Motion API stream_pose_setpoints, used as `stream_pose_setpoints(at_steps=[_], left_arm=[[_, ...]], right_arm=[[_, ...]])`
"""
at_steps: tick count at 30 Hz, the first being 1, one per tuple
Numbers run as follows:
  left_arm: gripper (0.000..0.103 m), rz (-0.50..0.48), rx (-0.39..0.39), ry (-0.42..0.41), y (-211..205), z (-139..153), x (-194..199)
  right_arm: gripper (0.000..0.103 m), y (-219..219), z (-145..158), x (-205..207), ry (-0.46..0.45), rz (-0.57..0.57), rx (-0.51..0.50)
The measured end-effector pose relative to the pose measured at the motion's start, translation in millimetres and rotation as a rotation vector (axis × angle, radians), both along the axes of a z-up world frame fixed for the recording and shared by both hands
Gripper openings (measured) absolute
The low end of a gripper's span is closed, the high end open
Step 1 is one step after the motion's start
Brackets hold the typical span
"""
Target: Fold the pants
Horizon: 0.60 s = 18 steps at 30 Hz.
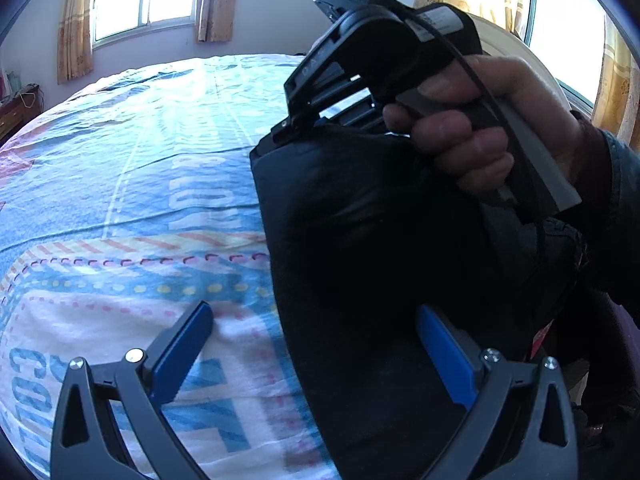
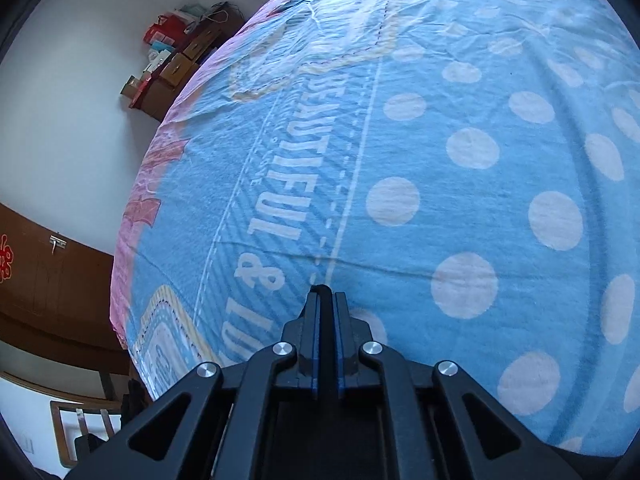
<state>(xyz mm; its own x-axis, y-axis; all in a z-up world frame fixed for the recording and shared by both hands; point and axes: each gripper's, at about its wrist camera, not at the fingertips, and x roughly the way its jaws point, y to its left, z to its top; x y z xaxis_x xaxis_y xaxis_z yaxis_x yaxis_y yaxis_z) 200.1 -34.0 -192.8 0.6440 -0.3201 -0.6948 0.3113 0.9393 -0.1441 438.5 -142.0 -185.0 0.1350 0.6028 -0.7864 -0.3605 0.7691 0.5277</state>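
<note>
Black pants (image 1: 360, 248) hang above the bed in the left wrist view, held up at their top edge by my right gripper (image 1: 298, 126), which a hand grips. My left gripper (image 1: 316, 344) is open, its blue pads wide apart; the right pad (image 1: 444, 352) lies against the hanging fabric, the left pad (image 1: 182, 350) is over the bedsheet. In the right wrist view my right gripper (image 2: 325, 294) is shut on a thin strip of black fabric (image 2: 322, 289) pinched between its jaws, above the blue dotted sheet.
A bed with a blue, white and pink printed sheet (image 2: 460, 140) fills both views. Windows with curtains (image 1: 140, 0) are at the far wall. Boxes and bags (image 2: 172, 60) stand by the wall beyond the bed's edge; a brown wooden door (image 2: 48, 272) is at left.
</note>
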Motion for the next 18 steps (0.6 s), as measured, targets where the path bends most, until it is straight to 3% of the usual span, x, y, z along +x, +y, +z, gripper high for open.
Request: stream_pose_setpoints(at_steps=[3, 5, 7, 8, 12, 15, 18], left_arm=[[0.103, 0.001, 0.003, 0.001, -1, 0, -1], [0.103, 0.006, -0.011, 0.01, 2, 2, 1], [0.103, 0.016, -0.042, 0.025, 7, 7, 2], [0.103, 0.02, -0.06, 0.031, 9, 9, 2], [0.103, 0.039, -0.131, 0.02, 24, 26, 5], [0.103, 0.042, -0.127, -0.046, 34, 52, 11], [0.103, 0.01, -0.112, -0.075, 32, 69, 27]], right_arm=[[0.006, 2, 6, -2, -0.029, 0.024, -0.003], [0.014, -4, 12, -3, -0.039, 0.004, 0.029], [0.061, -15, 25, -7, -0.09, -0.021, 0.028], [0.065, -23, 34, -11, -0.116, -0.038, 0.032], [0.065, -66, 70, -40, -0.229, -0.095, 0.028], [0.065, -104, 83, -64, -0.269, -0.148, 0.048], [0.065, -134, 88, -89, -0.315, -0.207, -0.009]])
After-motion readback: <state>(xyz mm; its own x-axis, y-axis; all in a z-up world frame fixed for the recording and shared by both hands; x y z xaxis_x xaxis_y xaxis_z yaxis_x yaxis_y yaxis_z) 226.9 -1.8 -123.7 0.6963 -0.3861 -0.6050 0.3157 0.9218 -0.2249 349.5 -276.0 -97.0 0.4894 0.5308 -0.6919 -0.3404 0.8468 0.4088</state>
